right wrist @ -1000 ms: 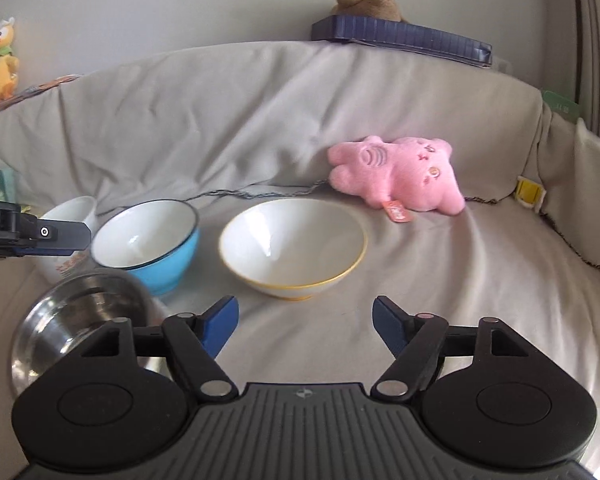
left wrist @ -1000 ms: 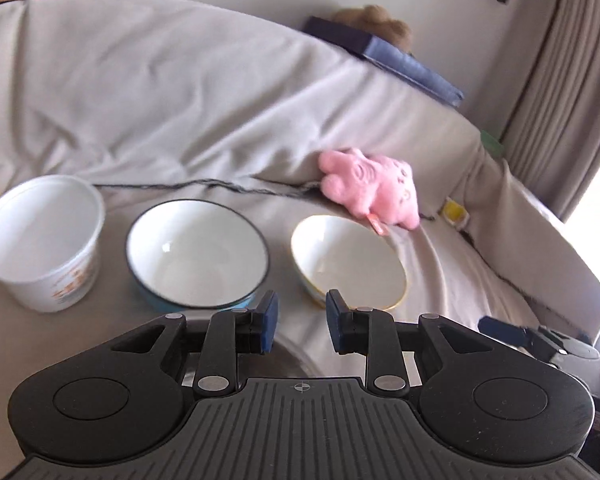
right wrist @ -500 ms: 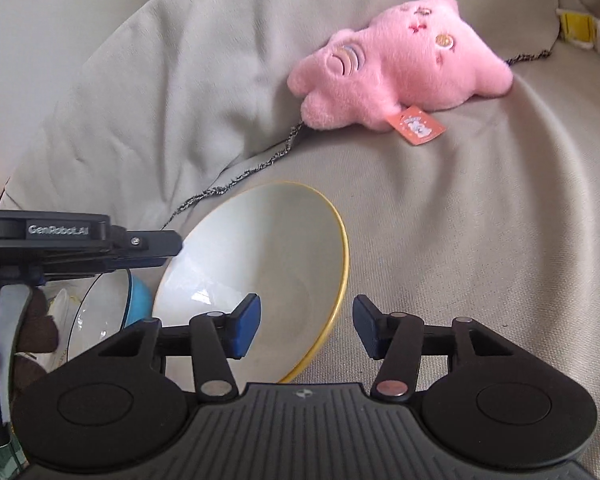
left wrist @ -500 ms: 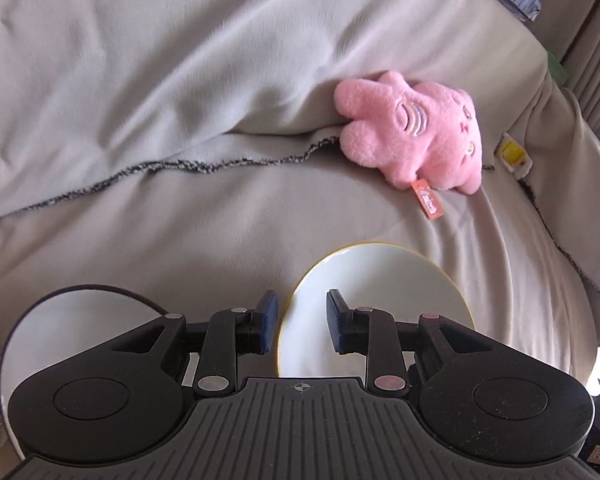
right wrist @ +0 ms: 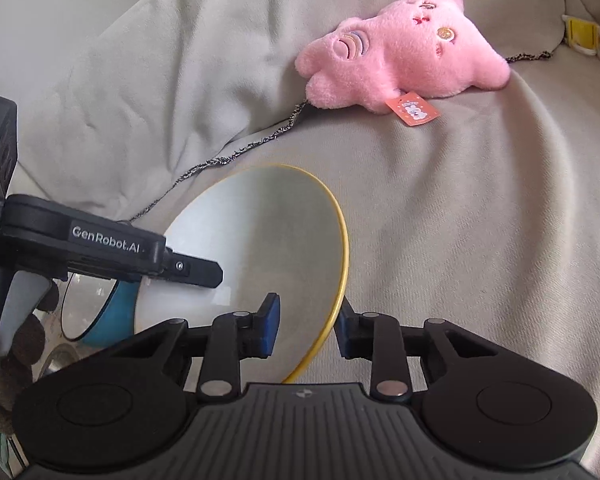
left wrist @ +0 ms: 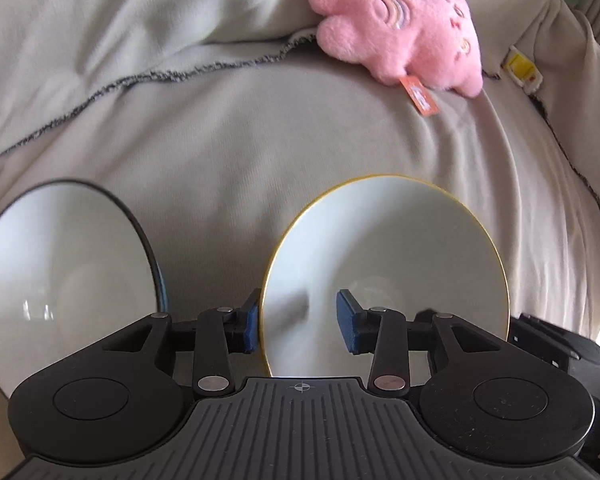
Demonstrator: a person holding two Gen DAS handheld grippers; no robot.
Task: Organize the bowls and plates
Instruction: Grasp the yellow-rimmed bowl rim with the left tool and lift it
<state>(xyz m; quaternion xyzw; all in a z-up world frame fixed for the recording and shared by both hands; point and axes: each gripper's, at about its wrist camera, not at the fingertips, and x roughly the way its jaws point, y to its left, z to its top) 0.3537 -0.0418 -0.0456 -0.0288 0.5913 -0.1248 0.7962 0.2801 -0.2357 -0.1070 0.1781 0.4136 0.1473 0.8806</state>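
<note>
We judge the sorting barely begun — our left gripper point(left wrist: 298, 326) and right gripper point(right wrist: 306, 326), both spread, straddle opposite rims of the yellow-rimmed bowl point(right wrist: 260, 248) on the sofa cover point(right wrist: 460, 220), the blue bowl point(left wrist: 64, 272) beside it unstacked.

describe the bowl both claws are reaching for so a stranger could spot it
On the grey-covered sofa, look in front of the pink plush toy. The yellow-rimmed bowl sits there, white inside, to the right of a blue bowl. Its thin yellow rim sets it apart; the blue bowl's rim is dark.
</note>
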